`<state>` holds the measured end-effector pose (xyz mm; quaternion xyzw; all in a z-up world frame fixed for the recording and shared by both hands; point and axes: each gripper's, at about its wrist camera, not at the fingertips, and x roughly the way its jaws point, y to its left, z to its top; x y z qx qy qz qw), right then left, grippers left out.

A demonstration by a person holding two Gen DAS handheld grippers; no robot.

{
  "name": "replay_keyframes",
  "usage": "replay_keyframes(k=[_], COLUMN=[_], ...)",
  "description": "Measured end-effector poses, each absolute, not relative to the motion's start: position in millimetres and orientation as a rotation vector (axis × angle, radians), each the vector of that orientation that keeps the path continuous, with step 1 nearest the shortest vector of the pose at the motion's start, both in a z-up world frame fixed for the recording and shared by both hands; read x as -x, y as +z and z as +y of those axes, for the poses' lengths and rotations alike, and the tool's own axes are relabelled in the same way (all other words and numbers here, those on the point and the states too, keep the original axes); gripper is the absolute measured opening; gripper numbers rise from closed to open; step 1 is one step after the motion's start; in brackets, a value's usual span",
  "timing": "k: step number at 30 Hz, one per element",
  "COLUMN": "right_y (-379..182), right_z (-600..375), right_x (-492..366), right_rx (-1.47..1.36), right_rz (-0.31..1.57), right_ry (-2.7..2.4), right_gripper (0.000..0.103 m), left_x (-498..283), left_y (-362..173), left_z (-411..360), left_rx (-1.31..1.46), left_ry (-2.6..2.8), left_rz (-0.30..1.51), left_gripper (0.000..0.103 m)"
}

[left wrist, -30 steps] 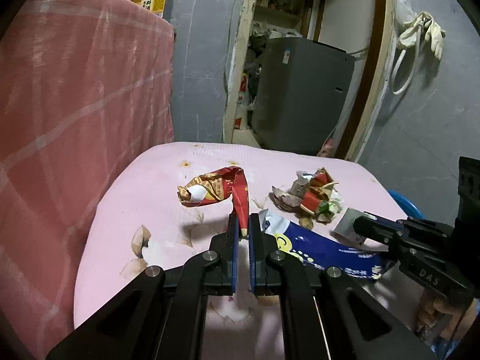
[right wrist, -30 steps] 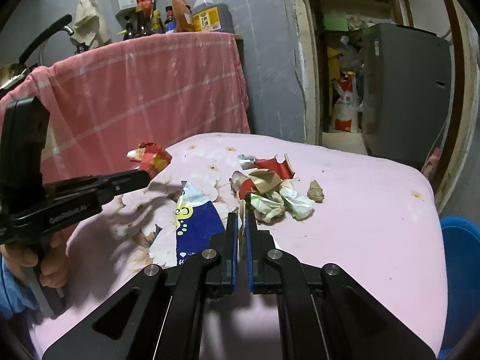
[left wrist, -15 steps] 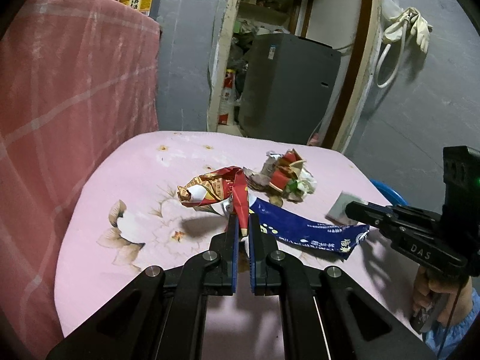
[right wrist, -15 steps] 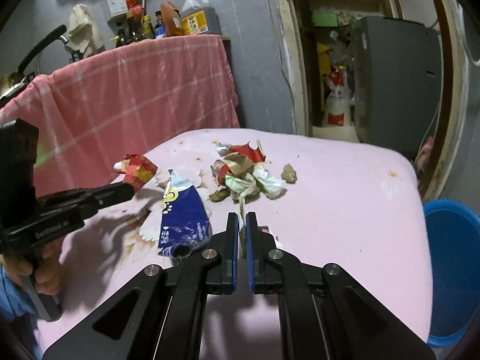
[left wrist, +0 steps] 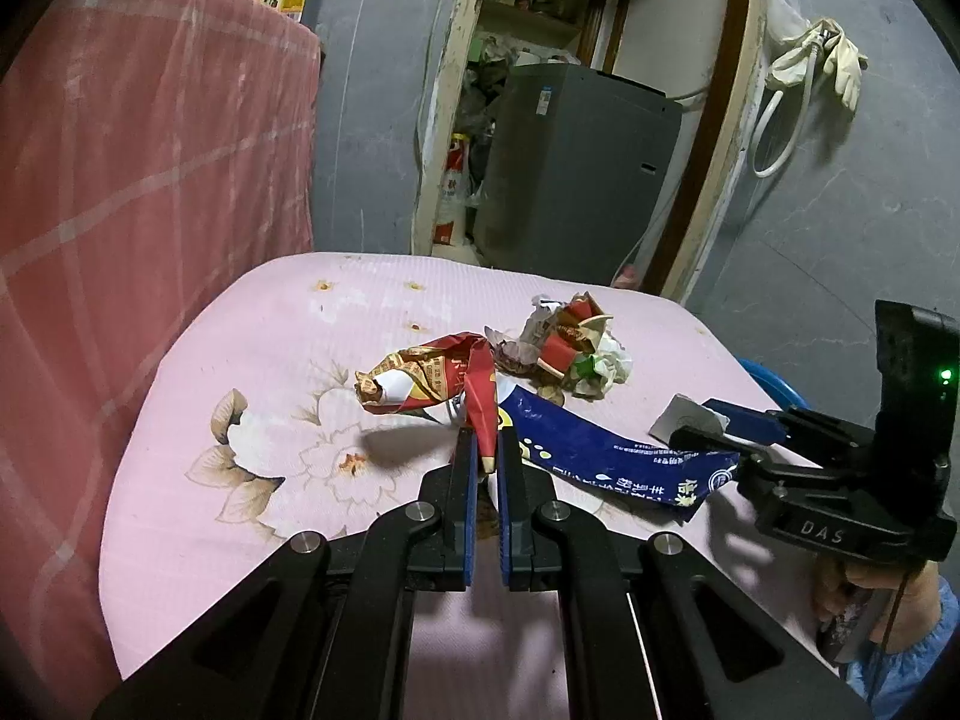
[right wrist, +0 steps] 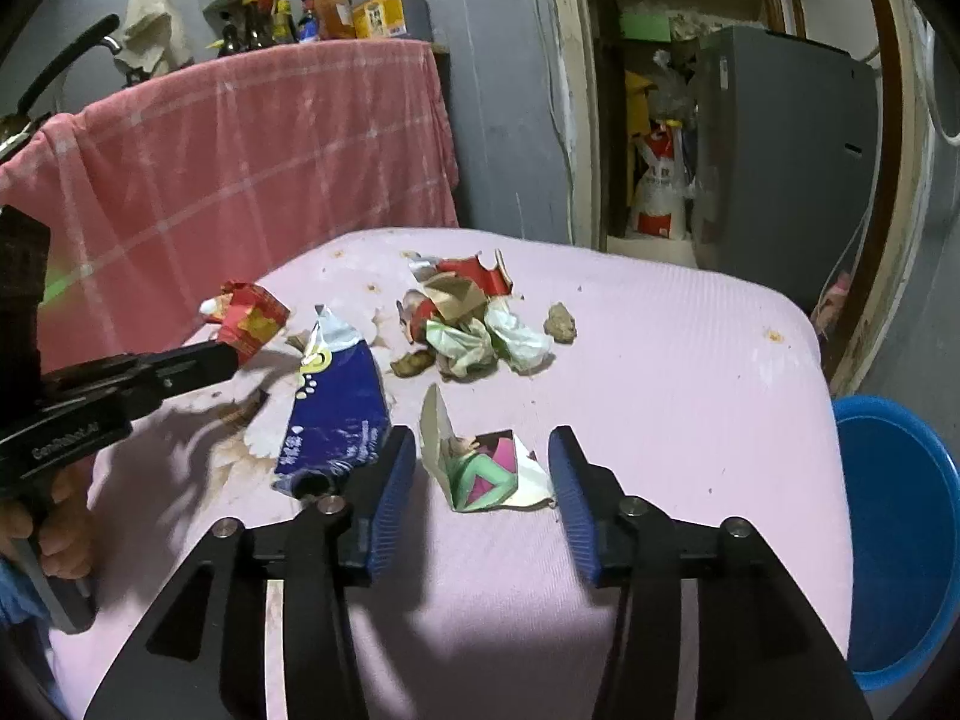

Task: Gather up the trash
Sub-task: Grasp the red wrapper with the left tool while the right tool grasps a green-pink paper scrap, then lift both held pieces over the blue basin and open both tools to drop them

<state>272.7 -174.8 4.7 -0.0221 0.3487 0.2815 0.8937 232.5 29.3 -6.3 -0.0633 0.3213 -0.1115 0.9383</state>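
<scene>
Crinkled red foil wrapper pinched in left gripper; right gripper spread wide.

Both wrist cameras sit low and close over the pink table, the left looking across it toward the doorway at upper centre, the right aimed likewise from farther right, both sharing the trash pile mid-frame.
</scene>
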Motion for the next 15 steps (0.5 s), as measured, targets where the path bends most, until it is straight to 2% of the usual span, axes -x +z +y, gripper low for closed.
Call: replay_keyframes(k=[6, 7, 9, 15], right_y=[-4.8, -4.9, -5.0, -4.6], right_z=[-172.2, -173.4, -176.5, -179.0], right_x=[-278.9, -279.3, -279.3, -277.6], right_rx=[0.047, 0.039, 0.024, 0.022], right_rz=[0.773, 0.774, 0.775, 0.765], right_ry=[0.581, 0.582, 0.580, 0.585], right_gripper=[0.046, 0.045, 0.035, 0.033], left_x=[-231.8, -231.4, -231.5, -227.6], left_y=[-8.8, -8.7, -8.7, -5.6], left_z=[31.0, 31.0, 30.6, 26.8], left_rx=[0.137, 0.136, 0.133, 0.122], left_ry=[-0.229, -0.231, -0.231, -0.242], left_rz=[0.659, 0.658, 0.657, 0.642], left_gripper=[0.004, 0.004, 0.004, 0.004])
